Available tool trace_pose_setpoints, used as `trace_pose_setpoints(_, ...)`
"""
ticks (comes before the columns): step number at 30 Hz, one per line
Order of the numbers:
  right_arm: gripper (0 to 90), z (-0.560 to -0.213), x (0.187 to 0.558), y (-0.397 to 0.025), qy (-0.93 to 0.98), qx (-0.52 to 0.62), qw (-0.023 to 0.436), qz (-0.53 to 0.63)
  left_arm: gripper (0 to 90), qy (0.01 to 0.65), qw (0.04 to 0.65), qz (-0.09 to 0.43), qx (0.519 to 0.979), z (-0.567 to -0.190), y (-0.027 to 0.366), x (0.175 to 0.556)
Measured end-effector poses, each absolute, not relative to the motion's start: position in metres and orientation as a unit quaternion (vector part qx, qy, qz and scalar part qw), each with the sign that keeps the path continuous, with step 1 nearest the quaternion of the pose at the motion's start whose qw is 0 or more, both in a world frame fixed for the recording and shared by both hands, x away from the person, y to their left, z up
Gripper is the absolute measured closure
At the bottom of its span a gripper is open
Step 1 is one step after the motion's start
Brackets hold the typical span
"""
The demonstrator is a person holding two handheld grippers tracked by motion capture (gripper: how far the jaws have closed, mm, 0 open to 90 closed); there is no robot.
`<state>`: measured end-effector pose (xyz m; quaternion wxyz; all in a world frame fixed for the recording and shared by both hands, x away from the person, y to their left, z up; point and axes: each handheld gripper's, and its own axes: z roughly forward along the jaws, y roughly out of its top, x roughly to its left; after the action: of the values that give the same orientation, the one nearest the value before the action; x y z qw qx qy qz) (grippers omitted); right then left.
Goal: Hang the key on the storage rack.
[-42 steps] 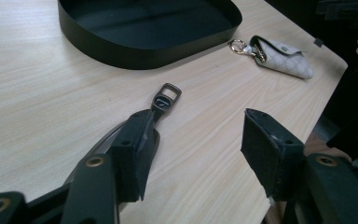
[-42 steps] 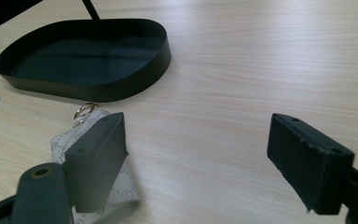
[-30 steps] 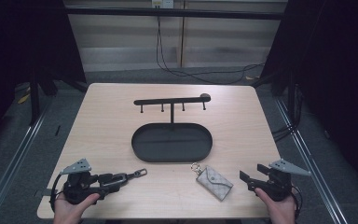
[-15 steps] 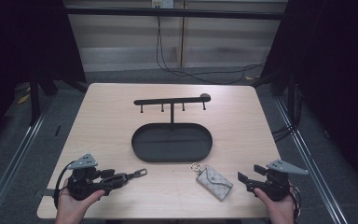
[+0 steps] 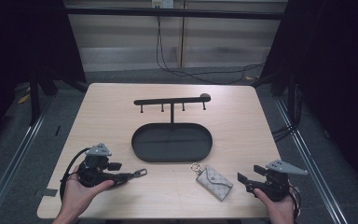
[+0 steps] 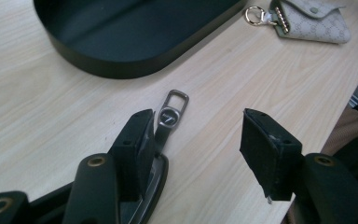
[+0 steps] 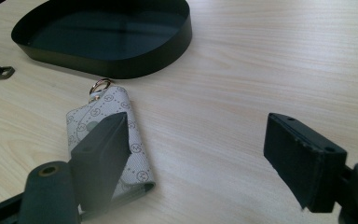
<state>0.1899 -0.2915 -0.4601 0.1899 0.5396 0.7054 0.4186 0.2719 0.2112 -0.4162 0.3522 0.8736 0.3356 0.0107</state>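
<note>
— What do you have on the far left?

— From the high view, my left gripper (image 5: pixel 121 177) sits at the near left corner of the counter (image 5: pixel 107 121), with a dark key fob (image 5: pixel 137 173) lying just past its tip. The left gripper view tells me more: the key fob (image 6: pixel 168 119) lies against the inner face of one jaw, its metal loop pointing toward the tray, and it runs down under that jaw. The other jaw stands well apart from it, so the jaws are spread and pinch nothing.

— And in the middle?

— A black oval tray (image 5: pixel 142 154), with a black hook rack (image 5: pixel 170 101) standing behind it. Neither stands between my grippers and the things near them.

— Further right?

— A grey patterned key pouch (image 5: pixel 214 182) lies flat on the counter, just in front of the tray's right end. The right gripper view shows its gold ring (image 7: pixel 100 85) pointing at the tray wall, too small to make out from above. One jaw covers the pouch's near corner there; I cannot tell if they touch.

— The right gripper?

— My right gripper (image 5: pixel 243 179) is at the near right corner, jaws spread wide, holding nothing.
</note>
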Motion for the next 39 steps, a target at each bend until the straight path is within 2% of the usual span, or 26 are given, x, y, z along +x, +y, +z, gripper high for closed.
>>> trace_pose_setpoints(6,22.3,-0.46,0.19,-0.291,0.706,0.537,0.192,0.421,45.1,0.312,0.316,-0.001,0.896,-0.415,0.199,0.279)
trace_pose_setpoints(9,21.4,-0.46,0.19,-0.291,0.707,0.538,0.188,0.42,38.7,0.306,0.295,-0.006,0.905,-0.415,0.192,0.282)
trace_pose_setpoints(17,21.1,-0.461,0.191,-0.29,0.711,0.535,0.185,0.417,40.0,0.296,0.267,-0.015,0.917,-0.418,0.178,0.289)
trace_pose_setpoints(19,21.1,-0.462,0.191,-0.289,0.718,0.528,0.179,0.417,45.9,0.287,0.253,-0.022,0.924,-0.421,0.172,0.294)
trace_pose_setpoints(22,21.0,-0.462,0.192,-0.286,0.725,0.521,0.178,0.414,46.6,0.286,0.243,-0.024,0.927,-0.422,0.168,0.297)
trace_pose_setpoints(25,21.0,-0.463,0.192,-0.285,0.728,0.52,0.175,0.412,43.2,0.278,0.224,-0.033,0.933,-0.424,0.163,0.301)
trace_pose_setpoints(29,21.0,-0.463,0.193,-0.285,0.729,0.52,0.172,0.41,41.9,0.275,0.204,-0.018,0.939,-0.422,0.16,0.303)
trace_pose_setpoints(33,20.9,-0.463,0.193,-0.286,0.729,0.52,0.171,0.412,45.6,0.268,0.189,-0.021,0.944,-0.425,0.157,0.307)
trace_pose_setpoints(35,20.5,-0.463,0.192,-0.286,0.727,0.52,0.171,0.413,52.3,0.268,0.175,-0.011,0.947,-0.428,0.155,0.31)
trace_pose_setpoints(39,19.5,-0.463,0.193,-0.286,0.728,0.519,0.172,0.413,53.8,0.267,0.156,-0.01,0.951,-0.433,0.151,0.317)
